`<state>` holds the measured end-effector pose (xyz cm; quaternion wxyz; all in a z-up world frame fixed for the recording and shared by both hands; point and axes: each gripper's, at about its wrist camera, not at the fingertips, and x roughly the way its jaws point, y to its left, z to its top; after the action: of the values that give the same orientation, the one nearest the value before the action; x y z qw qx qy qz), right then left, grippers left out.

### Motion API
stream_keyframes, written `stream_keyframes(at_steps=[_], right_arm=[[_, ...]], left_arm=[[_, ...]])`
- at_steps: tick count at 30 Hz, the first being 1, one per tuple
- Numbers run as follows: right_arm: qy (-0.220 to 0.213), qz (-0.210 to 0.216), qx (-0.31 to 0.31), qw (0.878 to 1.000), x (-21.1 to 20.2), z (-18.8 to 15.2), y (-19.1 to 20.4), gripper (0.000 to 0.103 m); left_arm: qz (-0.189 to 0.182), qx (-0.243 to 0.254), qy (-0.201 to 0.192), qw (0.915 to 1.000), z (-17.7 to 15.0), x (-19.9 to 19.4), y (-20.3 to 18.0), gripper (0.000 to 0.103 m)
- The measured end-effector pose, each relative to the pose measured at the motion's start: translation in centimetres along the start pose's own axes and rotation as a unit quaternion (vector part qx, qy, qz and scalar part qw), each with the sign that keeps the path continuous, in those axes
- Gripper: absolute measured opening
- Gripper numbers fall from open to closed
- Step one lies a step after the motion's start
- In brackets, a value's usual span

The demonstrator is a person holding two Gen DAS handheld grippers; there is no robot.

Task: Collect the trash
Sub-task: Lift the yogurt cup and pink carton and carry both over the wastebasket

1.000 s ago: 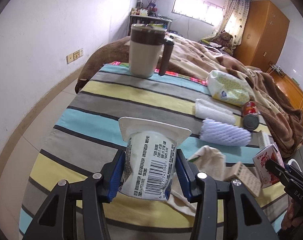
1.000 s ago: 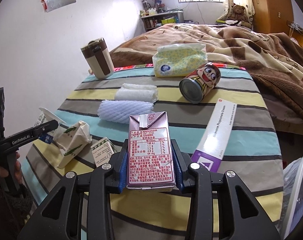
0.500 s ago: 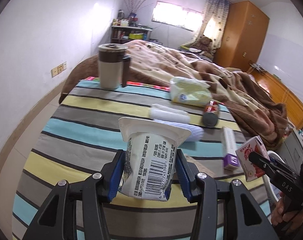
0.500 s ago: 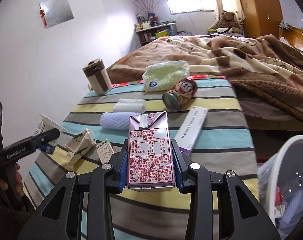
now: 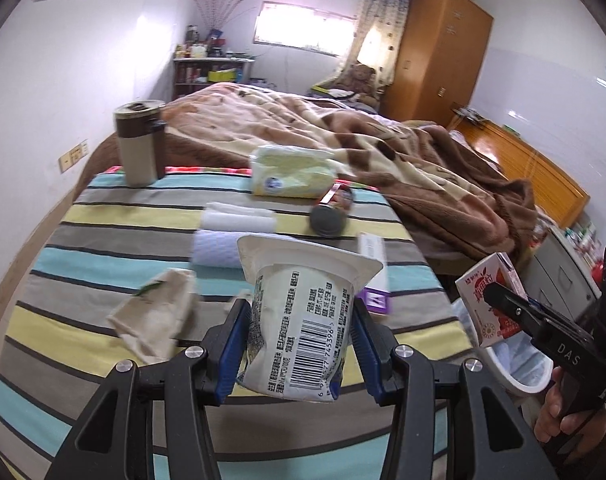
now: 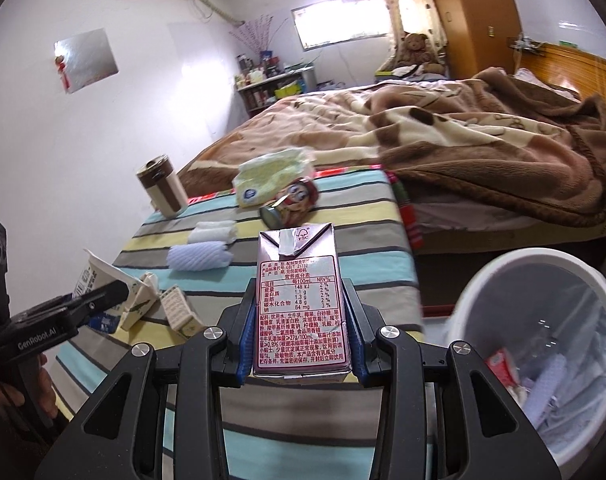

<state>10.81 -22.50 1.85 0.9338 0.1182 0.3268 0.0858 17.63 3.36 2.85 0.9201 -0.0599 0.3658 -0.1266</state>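
Note:
My left gripper (image 5: 299,334) is shut on a white yogurt cup (image 5: 299,312) with a barcode, held above the striped table (image 5: 103,216). My right gripper (image 6: 301,332) is shut on a purple drink carton (image 6: 299,300), held at the table's right edge next to a white trash bin (image 6: 483,288) lined with a bag and holding some trash. In the left wrist view the right gripper (image 5: 499,308) and carton (image 5: 483,304) appear at the right, above the bin's rim (image 5: 515,384). The left gripper (image 6: 103,294) with the cup (image 6: 91,276) shows at the left of the right wrist view.
On the table lie a crumpled carton (image 5: 155,312), a small box (image 6: 179,310), a foam net sleeve (image 6: 199,256), a white roll (image 6: 215,234), a tipped can (image 6: 291,200), a tissue pack (image 5: 291,172), a purple-white box (image 5: 373,276) and a brown mug (image 5: 139,148). A bed with a brown blanket (image 6: 463,140) lies behind.
Both grippers have pulled back from the table and swung right with their loads still held. The white bin has come into view at the right.

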Motion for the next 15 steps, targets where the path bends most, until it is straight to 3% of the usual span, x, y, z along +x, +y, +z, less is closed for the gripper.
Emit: stream_keyframes(at_steps=[15], right_arm=[[-0.027, -0.052, 0.043, 0.997, -3.7, -0.4, -5.9, 0.039]], left_arm=[[-0.055, 0.061, 0.005, 0.9966, -1.3, 1.0, -10.6, 0.050]])
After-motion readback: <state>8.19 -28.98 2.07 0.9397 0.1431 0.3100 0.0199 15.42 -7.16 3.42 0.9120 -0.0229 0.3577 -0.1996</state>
